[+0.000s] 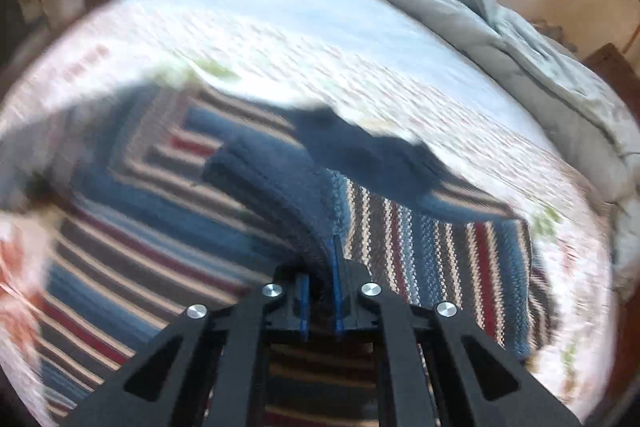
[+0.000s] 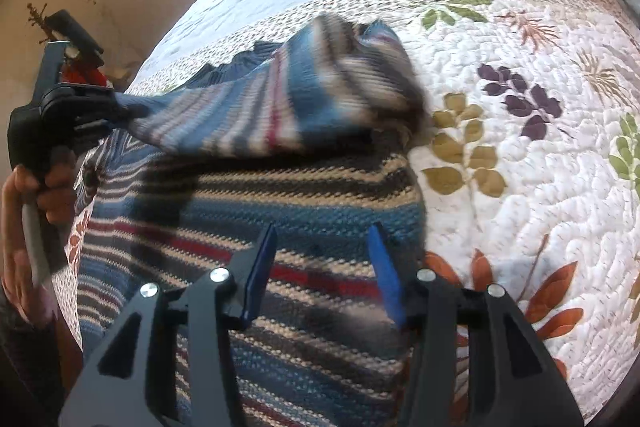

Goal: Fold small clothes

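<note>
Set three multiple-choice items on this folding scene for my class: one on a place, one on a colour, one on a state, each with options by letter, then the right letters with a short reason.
1. Where does the striped sweater lie?
A. On the floral quilt
B. On a wooden floor
C. In a laundry basket

2. What colour are the inner faces of the right gripper's fingers?
A. Yellow
B. Blue
C. White

3. What is the left gripper doing?
A. Standing wide open above the quilt
B. Closed on a pillow
C. Pinched shut on the sweater's sleeve

Answers:
1. A, the sweater is spread on the leaf-patterned quilt covering the bed.
2. B, both faces show bright blue against the black frame.
3. C, knit fabric runs between its closed fingers, and the right wrist view shows the sleeve lifted off the sweater's body.
</note>
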Available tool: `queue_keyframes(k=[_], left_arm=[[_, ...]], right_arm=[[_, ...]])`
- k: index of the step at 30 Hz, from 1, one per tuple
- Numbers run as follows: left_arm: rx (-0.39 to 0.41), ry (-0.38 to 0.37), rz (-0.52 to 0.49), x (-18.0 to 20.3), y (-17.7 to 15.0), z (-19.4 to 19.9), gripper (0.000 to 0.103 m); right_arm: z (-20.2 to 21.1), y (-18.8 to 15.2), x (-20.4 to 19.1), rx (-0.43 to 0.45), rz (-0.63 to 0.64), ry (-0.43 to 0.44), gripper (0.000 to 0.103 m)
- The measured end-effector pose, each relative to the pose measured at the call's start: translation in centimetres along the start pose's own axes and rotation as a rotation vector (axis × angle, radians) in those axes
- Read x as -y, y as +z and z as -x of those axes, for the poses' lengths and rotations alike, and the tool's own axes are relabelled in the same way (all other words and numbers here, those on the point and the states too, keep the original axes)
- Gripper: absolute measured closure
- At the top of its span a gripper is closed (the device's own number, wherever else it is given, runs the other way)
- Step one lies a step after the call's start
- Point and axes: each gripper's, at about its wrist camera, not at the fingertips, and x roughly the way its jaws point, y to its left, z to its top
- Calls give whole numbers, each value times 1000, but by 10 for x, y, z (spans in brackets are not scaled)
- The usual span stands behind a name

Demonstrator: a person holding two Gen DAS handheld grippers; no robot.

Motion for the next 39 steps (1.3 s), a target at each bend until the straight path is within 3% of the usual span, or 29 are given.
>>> queue_keyframes(k=[3,8,11,13,15,18,22,26,31,33,35,37,39], left_arm=[[3,42,1,-25,2,-10,94],[-97,13,51,-46,-8,-51,92],[-93,-20,75,-57,-13,-53,90],[-93,-37,79,-58,-11,-51,89],[-96,-50,84,-62,-10,-49,88],[-89,-65,93,-66,-7,-48,88],[-84,-54,83,-63,0,-53,88],[-63,-51,88,-60,7,-51,90],[85,-34,103,-71,24,-24,92],[47,25,65,-73,21,-36,92],[-71,69,41,-78,11,-64,91],[-67,68,23,-82,3,-69,87],[-48,77,4,-83,1,-61,74]], right_arm=[[-8,-1,-5,-18,10,-8,55],[-13,12,-3,-25,-5,-21,55],[-13,32,8,-27,-52,-25,55],[-17,44,7,-44,-5,-98,56],[-25,54,-1,-46,86,-224,55],[-34,61,-7,-53,129,-289,56],[-50,73,-6,-68,123,-263,56],[-71,88,-2,-100,90,-238,75],[-58,86,2,-65,46,-201,79],[-65,79,1,-91,66,-204,77],[-72,75,2,-99,65,-214,76],[-73,74,2,-96,52,-213,76],[-71,75,2,-98,50,-208,74]])
